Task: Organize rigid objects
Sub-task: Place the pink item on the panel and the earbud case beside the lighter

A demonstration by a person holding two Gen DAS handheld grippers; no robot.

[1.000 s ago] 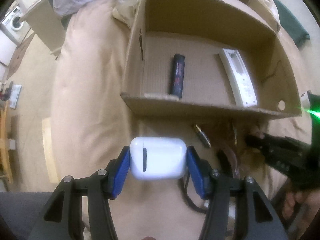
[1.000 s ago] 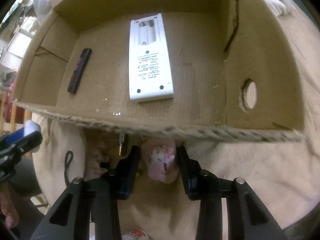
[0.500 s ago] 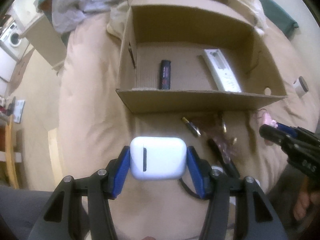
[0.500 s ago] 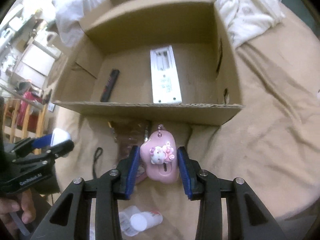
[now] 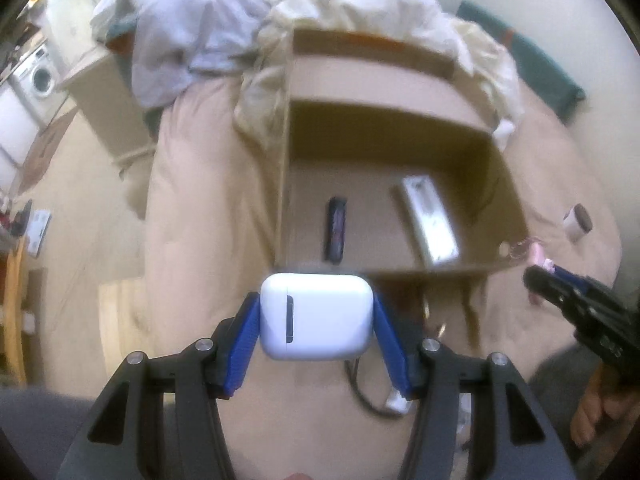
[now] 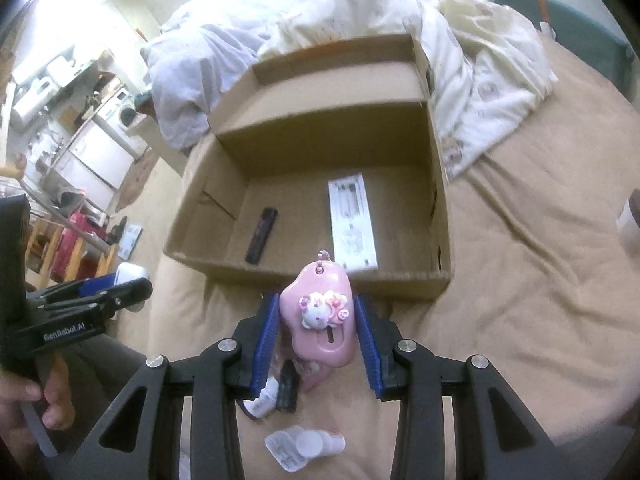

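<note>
My left gripper (image 5: 316,318) is shut on a white earbud case (image 5: 316,316), held above the beige bed just in front of the open cardboard box (image 5: 384,270). My right gripper (image 6: 316,320) is shut on a pink charm case with a cat figure (image 6: 320,316), also lifted in front of the cardboard box (image 6: 320,280). Inside the box lie a black lighter (image 5: 337,230) and a white remote (image 5: 430,220), seen too in the right wrist view as the lighter (image 6: 262,235) and the remote (image 6: 352,220). Each gripper shows in the other's view: the right gripper (image 5: 538,276), the left gripper (image 6: 132,286).
Loose items lie on the bed below the grippers: a black cord (image 5: 360,392), a small bottle (image 6: 308,446), a dark object (image 6: 288,390). A white jar (image 5: 578,222) stands right of the box. Crumpled bedding (image 6: 480,60) is piled behind it. A hand (image 6: 24,396) holds the left gripper.
Both grippers have risen with their objects; the box has shrunk in both views and more of the bed and room shows. The pink case has come up clear of the bed.
</note>
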